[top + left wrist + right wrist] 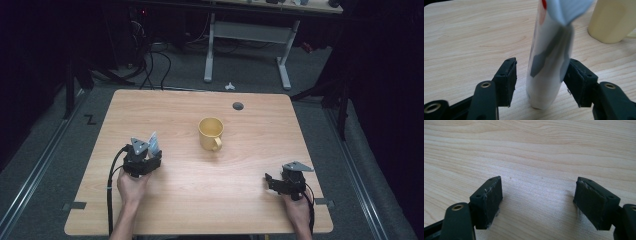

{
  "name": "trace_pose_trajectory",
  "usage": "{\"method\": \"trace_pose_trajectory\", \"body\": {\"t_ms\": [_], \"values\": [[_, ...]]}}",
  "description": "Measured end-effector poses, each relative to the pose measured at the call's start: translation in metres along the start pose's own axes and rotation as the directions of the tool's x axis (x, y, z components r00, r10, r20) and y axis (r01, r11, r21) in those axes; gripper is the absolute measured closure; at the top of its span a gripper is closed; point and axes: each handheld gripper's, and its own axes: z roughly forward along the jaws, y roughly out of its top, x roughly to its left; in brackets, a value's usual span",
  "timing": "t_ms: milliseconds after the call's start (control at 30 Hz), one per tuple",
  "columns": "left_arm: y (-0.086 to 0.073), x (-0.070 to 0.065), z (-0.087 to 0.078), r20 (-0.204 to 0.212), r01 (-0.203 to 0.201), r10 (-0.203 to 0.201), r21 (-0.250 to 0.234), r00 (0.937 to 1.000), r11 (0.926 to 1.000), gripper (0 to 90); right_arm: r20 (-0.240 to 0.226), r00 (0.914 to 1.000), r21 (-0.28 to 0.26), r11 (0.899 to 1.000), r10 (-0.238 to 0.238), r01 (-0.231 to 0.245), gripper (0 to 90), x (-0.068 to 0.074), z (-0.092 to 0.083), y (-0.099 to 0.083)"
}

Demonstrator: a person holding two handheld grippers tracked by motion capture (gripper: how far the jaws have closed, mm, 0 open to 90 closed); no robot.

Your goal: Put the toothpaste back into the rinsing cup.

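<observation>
Taking the yellow mug (210, 133) as the landmark: well to its left and a little nearer the person, the left gripper (146, 159) stands around a white tube (550, 57), which looks like a soft squeeze tube with a pale blue crimped end, standing upright on the wooden surface (200, 200). In the left gripper view its fingers (506, 81) are partly open; the right one touches or nearly touches the tube, while a clear gap shows at the left one, so the tube is bracketed, not yet clamped. The step in hand looks like the grasp of the tube. The next move calls for closing squarely on the tube's lower body without tipping it, then lifting it, probably toward the mug. The way between tube and mug is bare. To the mug's right and nearer the person, the right gripper (280, 182) rests low over the surface, fingers (487, 201) wide apart and holding nothing.
</observation>
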Motion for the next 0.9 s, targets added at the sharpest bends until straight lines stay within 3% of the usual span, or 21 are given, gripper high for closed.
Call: {"method": "trace_pose_trajectory", "body": {"t_ms": [333,633,900], "values": [[0.0012,-0.0008,0.0031,0.017,0.007,-0.007,0.006,0.9998,1.0,55.9,0.0,1.0,0.0,1.0,0.0,0.0,22.7,0.0,0.0,0.0],[0.0016,0.0,0.0025,0.022,0.017,-0.017,0.008,0.9996,0.9998,59.8,0.0,1.0,0.0,1.0,0.001,-0.001,22.7,0.0001,0.0,0.0],[0.0013,0.0003,0.0006,0.031,0.0,-0.001,0.009,0.9995,1.0,63.9,0.0,1.0,0.0,1.0,0.0,0.0,22.7,0.0,0.0,0.0]]}}
